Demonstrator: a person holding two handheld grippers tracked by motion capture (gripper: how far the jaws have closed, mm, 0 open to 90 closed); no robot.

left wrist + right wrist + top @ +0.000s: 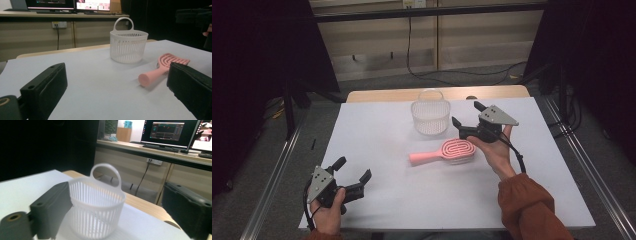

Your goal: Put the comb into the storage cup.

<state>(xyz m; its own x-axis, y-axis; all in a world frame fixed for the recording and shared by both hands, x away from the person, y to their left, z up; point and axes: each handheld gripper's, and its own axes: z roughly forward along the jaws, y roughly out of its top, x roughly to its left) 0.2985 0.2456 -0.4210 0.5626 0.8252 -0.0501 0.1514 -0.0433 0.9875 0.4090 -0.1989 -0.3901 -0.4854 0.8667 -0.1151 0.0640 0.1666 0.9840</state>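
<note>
1. The basket (430, 118) stands upright on the table (377, 145), toward its far edge, near the middle.
2. The hairbrush (444, 151) lies flat just in front of the basket, apart from it, handle pointing left.
3. The right gripper (468, 117) hovers just right of the basket, beyond the brush head.
4. The left gripper (353, 170) sits at the near-left corner, well apart from both.

Pink brush (447, 151), white slatted basket (430, 118), white table (377, 150)
</note>
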